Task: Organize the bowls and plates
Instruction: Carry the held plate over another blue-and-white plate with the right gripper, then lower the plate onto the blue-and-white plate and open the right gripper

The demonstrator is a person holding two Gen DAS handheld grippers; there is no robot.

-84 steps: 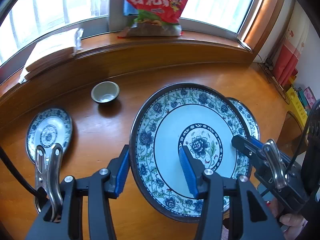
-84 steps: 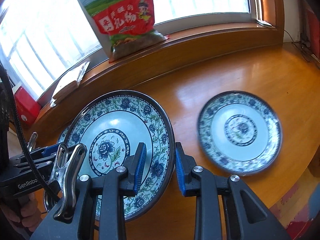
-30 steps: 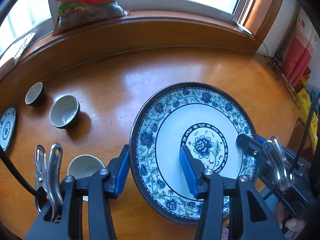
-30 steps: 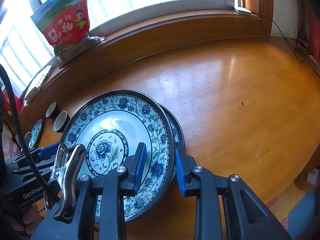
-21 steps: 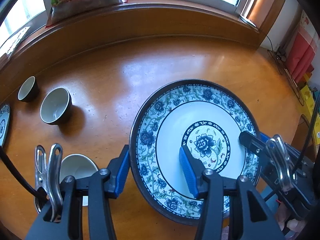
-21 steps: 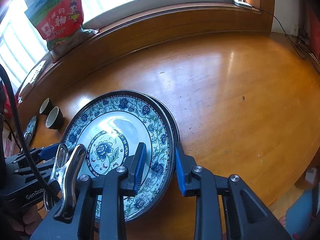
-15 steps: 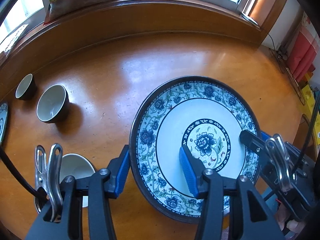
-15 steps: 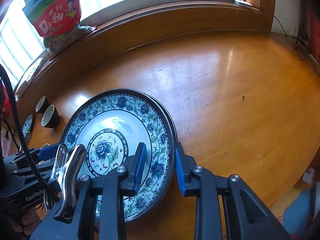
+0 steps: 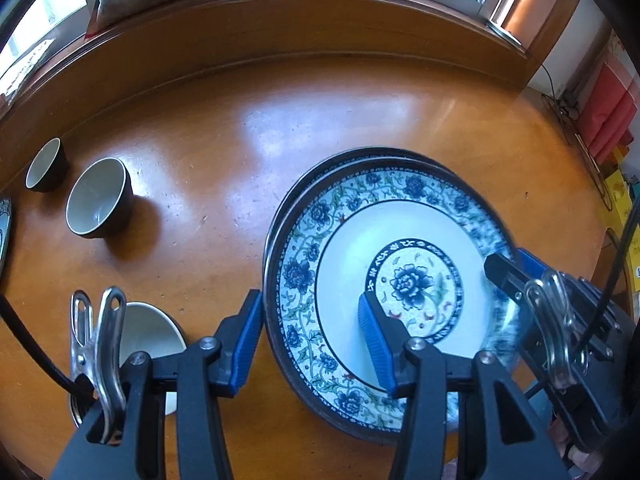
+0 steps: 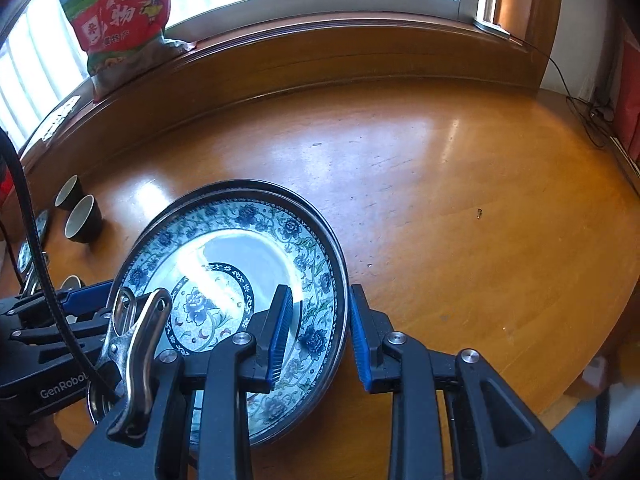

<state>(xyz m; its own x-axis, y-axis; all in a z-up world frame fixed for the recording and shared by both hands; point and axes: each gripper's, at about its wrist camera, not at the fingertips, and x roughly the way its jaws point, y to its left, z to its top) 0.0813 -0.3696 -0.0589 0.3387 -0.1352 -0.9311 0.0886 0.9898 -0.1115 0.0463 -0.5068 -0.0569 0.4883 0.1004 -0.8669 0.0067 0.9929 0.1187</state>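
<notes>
Big plate now lowered onto smaller plate, frame centre; both grippers still clamping its rim; stacking nearly done.

A large blue-and-white floral plate with a dark rim sits on a second plate, whose dark rim peeks out at the far side; the pair seems nested, though the lower is mostly hidden. Two dark cups with pale insides stand upright, well left. A pale bowl sits nearer. A small patterned plate lies at the left edge.
</notes>
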